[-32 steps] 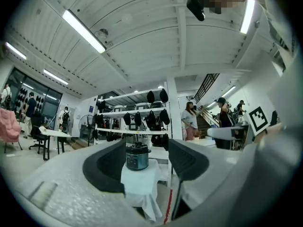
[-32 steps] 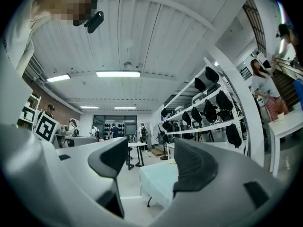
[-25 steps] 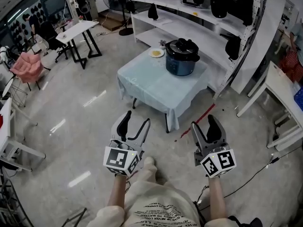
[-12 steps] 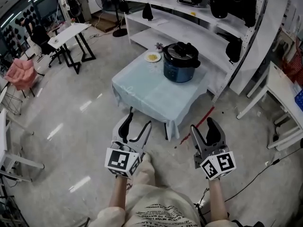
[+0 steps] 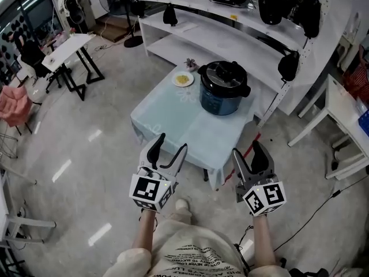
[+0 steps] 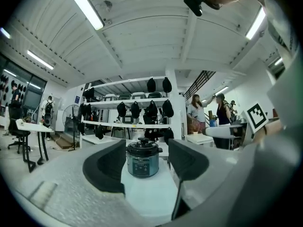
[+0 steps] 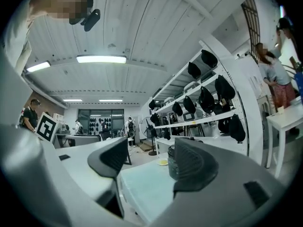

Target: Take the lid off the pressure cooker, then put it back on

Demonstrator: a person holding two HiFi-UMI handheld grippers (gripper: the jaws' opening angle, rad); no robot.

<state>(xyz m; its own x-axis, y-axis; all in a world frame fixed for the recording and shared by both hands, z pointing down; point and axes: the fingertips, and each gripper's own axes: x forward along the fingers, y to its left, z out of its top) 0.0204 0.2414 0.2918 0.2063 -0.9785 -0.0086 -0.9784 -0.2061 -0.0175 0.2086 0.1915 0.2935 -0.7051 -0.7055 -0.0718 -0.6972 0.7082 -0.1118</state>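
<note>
A dark blue pressure cooker (image 5: 222, 95) with its black lid (image 5: 224, 74) on stands at the far right of a small table with a pale cloth (image 5: 173, 123). My left gripper (image 5: 167, 152) and right gripper (image 5: 248, 154) hover side by side at the table's near edge, both open and empty, well short of the cooker. In the left gripper view the cooker (image 6: 141, 159) shows between the open jaws of that gripper (image 6: 146, 164). In the right gripper view the right jaw of my other gripper (image 7: 154, 160) half hides the cooker (image 7: 171, 166).
A small plate of yellow food (image 5: 182, 79) lies on the table left of the cooker. White shelving (image 5: 230, 39) with black appliances stands behind. A white table (image 5: 340, 111) is at the right, a black-legged table (image 5: 66, 56) at the left. People stand in the background.
Both grippers have moved forward toward the table, which now lies closer under them. The jaws stay open.
</note>
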